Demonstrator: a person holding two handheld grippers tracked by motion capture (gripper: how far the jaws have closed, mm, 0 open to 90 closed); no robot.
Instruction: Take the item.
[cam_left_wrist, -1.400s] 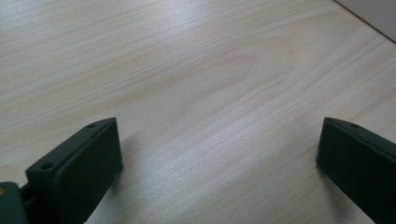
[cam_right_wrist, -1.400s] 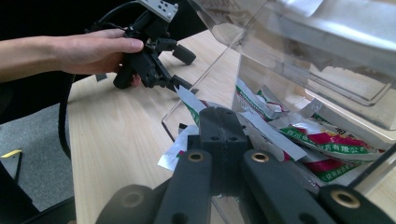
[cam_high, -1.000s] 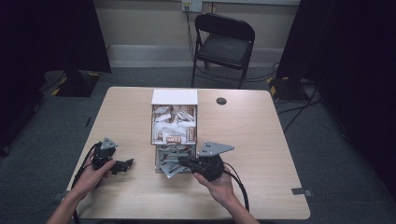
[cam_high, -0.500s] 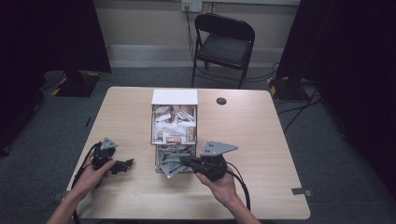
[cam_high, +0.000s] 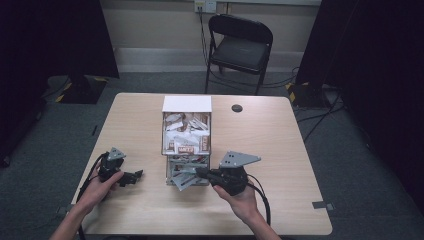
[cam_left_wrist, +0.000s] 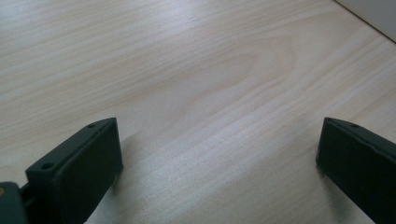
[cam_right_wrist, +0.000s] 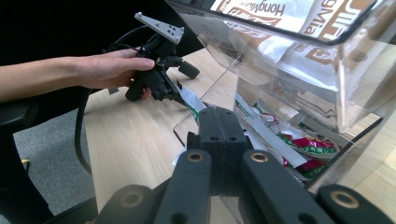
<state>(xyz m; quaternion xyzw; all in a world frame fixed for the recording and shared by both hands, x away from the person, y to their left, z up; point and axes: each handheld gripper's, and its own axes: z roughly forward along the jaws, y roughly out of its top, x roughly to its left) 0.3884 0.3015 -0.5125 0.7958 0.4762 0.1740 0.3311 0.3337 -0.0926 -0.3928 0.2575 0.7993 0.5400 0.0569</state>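
Reaching into the lower tray of a clear 2-tier dispenser (cam_high: 186, 145), the right gripper (cam_high: 200, 173) is pressing its jaws together at the front opening, where sachets (cam_high: 182, 180) are spilling out. In the right gripper view the closed jaws are meeting at a white sachet (cam_right_wrist: 190, 100), but whether they are pinching it cannot be told. That sachet is lying with its long axis running from the tray mouth out toward the table's near left side. The dispenser is standing mid-table, its long axis running from the person toward the far edge, its opening facing the person, its upper bin (cam_high: 186, 132) packed with sachets. The left gripper (cam_high: 134, 176) is resting well apart at the left, its jaws spread wide over bare wood, pointing toward the dispenser. The table (cam_high: 280, 150) is showing pale wood grain with a round black cap (cam_high: 237, 108) near its far edge. Behind it, a black folding chair (cam_high: 240, 47) is standing on grey carpet between dark curtains.
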